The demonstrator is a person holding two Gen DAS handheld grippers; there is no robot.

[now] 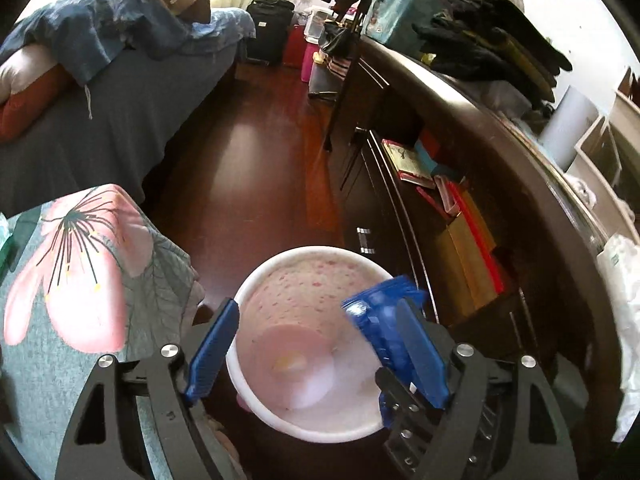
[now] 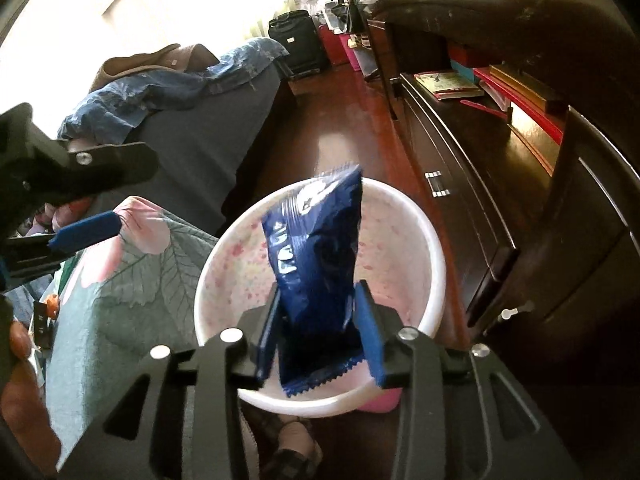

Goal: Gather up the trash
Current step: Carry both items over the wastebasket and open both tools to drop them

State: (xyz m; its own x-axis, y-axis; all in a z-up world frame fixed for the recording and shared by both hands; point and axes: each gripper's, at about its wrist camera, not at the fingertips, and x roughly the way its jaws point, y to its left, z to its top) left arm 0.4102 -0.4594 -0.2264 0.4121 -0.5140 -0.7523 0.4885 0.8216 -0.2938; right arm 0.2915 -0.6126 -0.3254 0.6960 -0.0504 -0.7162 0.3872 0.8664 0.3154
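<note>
A white bin with a pink speckled inside point(image 1: 256, 284) point(image 2: 436, 248) stands on the dark wood floor. My right gripper point(image 2: 318, 316) is shut on a blue snack wrapper point(image 2: 316, 248) and holds it upright over the bin's mouth. The wrapper and the right gripper also show in the left wrist view point(image 1: 376, 312) at the bin's right rim. My left gripper point(image 1: 316, 344) is open and empty above the bin, its fingers point(image 1: 212, 348) spread either side of the opening. One small pale scrap point(image 1: 290, 362) lies on the bin's bottom.
A floral cloth point(image 1: 80, 280) point(image 2: 132, 280) lies left of the bin. A bed point(image 1: 100, 120) is beyond it. A dark wooden dresser point(image 1: 500, 200) point(image 2: 520, 200) with an open shelf of books runs along the right. A black suitcase point(image 1: 266, 28) stands at the far end.
</note>
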